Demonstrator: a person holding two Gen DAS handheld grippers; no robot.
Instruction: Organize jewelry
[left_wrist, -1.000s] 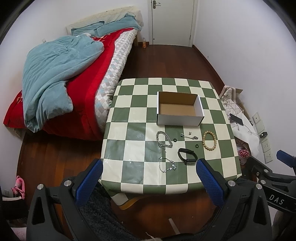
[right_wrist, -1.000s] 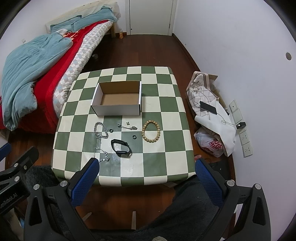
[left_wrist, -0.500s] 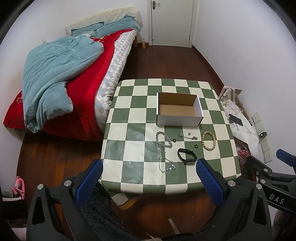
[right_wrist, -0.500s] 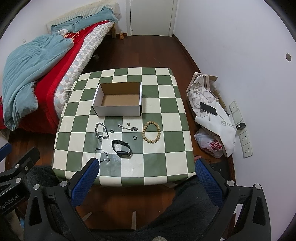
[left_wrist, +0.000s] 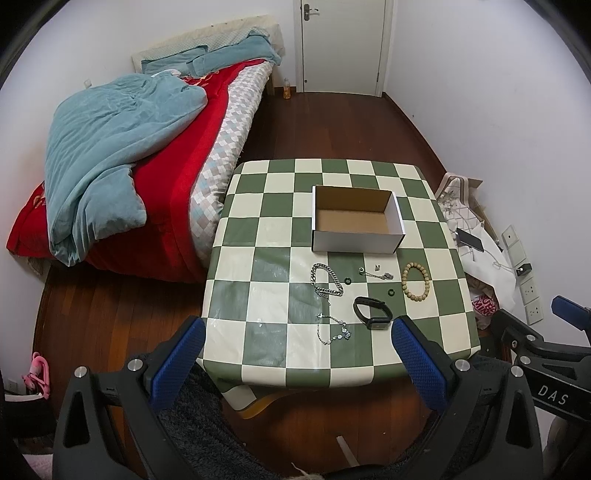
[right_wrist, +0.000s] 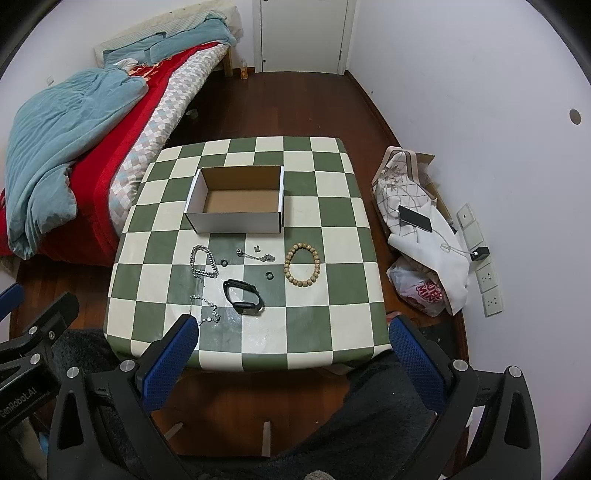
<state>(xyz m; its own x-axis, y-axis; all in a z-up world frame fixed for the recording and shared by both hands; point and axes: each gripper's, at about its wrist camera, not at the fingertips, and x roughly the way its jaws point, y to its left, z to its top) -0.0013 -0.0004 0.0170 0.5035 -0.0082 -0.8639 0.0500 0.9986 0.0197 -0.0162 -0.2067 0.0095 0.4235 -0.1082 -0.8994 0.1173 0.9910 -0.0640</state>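
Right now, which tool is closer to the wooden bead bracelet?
Right, probably. The right tool hangs before the table's near edge, roughly in line with the wooden bead bracelet. The left tool sits farther left, the bracelet off to its right.

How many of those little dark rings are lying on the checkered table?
2. One small dark ring lies beside the thick silver chain; the other sits between the black wristband and the wooden bead bracelet. Both lie in front of the open box.

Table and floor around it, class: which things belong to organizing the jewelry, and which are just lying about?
Belongs to the job:
cardboard box
wooden bead bracelet
silver chain
thin necklace
black band
small rings

Just lying about:
bed
phone
plastic bag
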